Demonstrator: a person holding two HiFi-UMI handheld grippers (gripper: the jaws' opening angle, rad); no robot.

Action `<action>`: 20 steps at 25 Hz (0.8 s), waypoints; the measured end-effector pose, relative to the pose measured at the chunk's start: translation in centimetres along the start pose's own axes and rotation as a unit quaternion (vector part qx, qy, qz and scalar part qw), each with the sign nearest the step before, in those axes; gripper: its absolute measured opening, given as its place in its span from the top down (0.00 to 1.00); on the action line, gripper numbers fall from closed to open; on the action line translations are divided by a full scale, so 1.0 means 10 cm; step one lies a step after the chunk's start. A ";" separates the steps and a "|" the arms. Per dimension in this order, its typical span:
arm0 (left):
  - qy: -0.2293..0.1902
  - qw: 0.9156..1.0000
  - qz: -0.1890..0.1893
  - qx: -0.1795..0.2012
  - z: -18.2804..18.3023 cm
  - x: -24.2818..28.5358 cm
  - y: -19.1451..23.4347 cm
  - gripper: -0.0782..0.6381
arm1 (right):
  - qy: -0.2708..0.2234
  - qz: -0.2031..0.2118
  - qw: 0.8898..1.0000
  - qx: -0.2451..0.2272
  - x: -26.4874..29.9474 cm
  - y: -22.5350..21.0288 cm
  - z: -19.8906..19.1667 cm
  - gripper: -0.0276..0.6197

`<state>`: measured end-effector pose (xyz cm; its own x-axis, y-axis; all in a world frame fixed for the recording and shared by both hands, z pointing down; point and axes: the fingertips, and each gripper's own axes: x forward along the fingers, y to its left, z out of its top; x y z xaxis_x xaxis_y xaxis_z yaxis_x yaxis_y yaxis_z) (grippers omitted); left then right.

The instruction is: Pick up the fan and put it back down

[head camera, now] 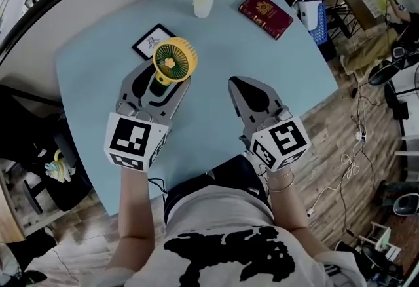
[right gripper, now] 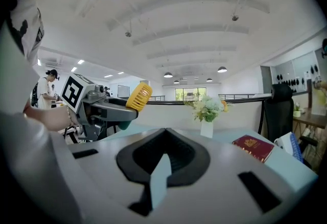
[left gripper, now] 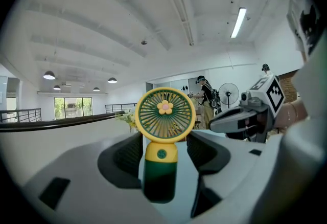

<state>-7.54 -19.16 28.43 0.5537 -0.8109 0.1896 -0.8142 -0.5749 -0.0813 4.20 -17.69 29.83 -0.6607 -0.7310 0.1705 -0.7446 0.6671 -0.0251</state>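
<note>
Fan (head camera: 174, 61) upright, handle clamped between jaws of left hand-held gripper (head camera: 162, 82); yellow grille head stands above jaw tips. By left gripper view, fan base looks clear of counter (head camera: 262, 69) (judged, not certain), so pick-up seems done. Left to do: lower fan, set upright on counter, release. Right hand-held gripper (head camera: 239, 86) pinched together, empty, held well to fan's right.

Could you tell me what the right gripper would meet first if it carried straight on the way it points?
Probably nothing nearby: the right gripper aims just left of the flower vase, though depth is unclear.
</note>
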 end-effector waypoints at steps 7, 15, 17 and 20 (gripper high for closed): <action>-0.021 1.000 0.009 -0.005 0.18 -0.16 -0.03 0.50 | -0.019 0.010 1.000 -0.007 -0.06 0.10 0.15 0.95; -0.022 1.000 0.016 -0.007 0.18 -0.27 -0.03 0.50 | -0.020 0.017 1.000 -0.006 -0.02 0.13 0.12 0.95; -0.022 1.000 0.016 -0.008 0.16 -0.28 -0.04 0.50 | -0.020 0.017 1.000 -0.007 -0.01 0.13 0.11 0.95; -0.020 1.000 0.011 -0.012 0.10 -0.28 -0.09 0.50 | -0.018 0.017 1.000 -0.007 0.00 0.13 0.09 0.95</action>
<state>-8.21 -16.51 26.99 0.5424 -0.8269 0.1487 -0.8295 -0.5552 -0.0616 3.13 -16.94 28.93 -0.6890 -0.7122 0.1341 -0.7203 0.6935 -0.0175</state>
